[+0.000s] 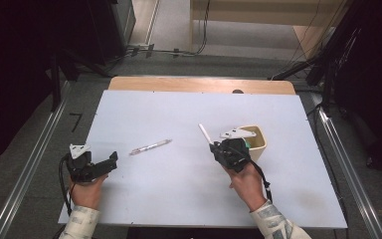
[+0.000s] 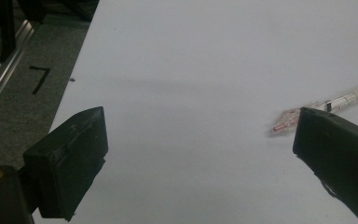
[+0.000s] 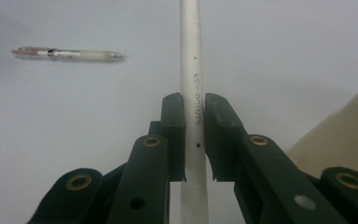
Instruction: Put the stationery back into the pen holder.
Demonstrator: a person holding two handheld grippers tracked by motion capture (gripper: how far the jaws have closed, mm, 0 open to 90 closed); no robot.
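My right gripper is shut on a white pen, which sticks out past the jaws toward the far left. The right gripper view has the white pen clamped between both pads, its barrel running straight up. A second pen, clear with a red end, lies flat on the white table between the two hands. My left gripper rests near the table's left edge, its jaws wide apart and bare. In the left gripper view the clear pen lies just beyond the right-hand jaw.
A cream cup stands right behind the right gripper, with something green inside. Its pale wall shows at the right of the right gripper view. Metal rails run along the floor on both sides of the table.
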